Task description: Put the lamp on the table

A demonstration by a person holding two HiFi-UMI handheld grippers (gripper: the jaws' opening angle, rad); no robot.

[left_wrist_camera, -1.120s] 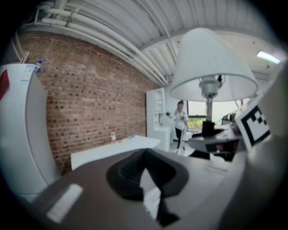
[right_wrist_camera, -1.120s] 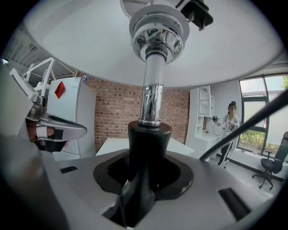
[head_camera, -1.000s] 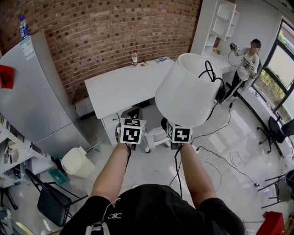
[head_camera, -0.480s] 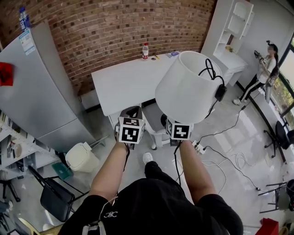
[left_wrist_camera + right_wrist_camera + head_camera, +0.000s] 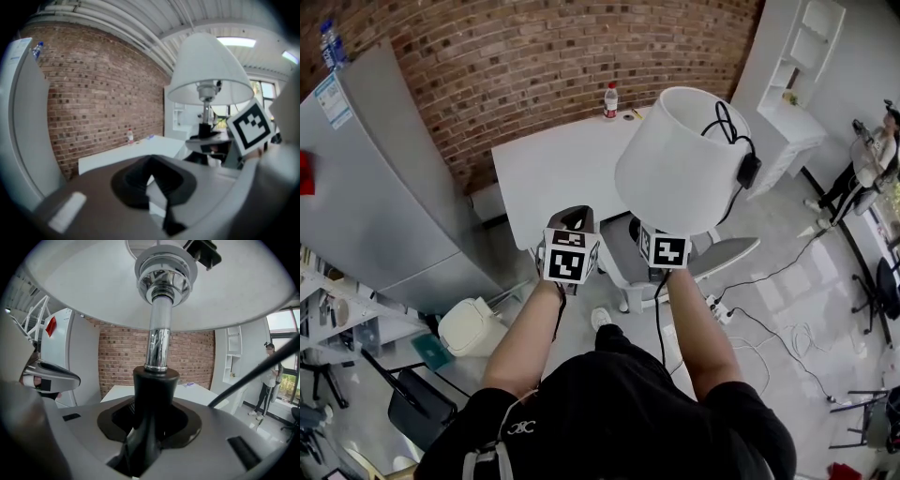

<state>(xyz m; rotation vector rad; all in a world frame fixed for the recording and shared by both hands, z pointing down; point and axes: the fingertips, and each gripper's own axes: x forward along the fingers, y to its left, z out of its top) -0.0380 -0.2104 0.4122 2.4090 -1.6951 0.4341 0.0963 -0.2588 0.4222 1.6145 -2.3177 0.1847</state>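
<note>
- In front of the table (image 5: 551, 173), the right gripper (image 5: 149, 427) pinches the lamp (image 5: 680, 173) by its black stem, shade uppermost.
- The lamp hangs in the air, not yet on the table; its cord (image 5: 727, 131) lies looped over the shade.
- Just beside it, the left gripper (image 5: 573, 221) has its fingers pressed together on nothing.
- A bottle (image 5: 611, 98) stands at the table's far edge.

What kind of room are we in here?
Probably an office or lab workspace: a white table against a brick wall, a grey fridge, white shelving, and a power strip with trailing cables.
</note>
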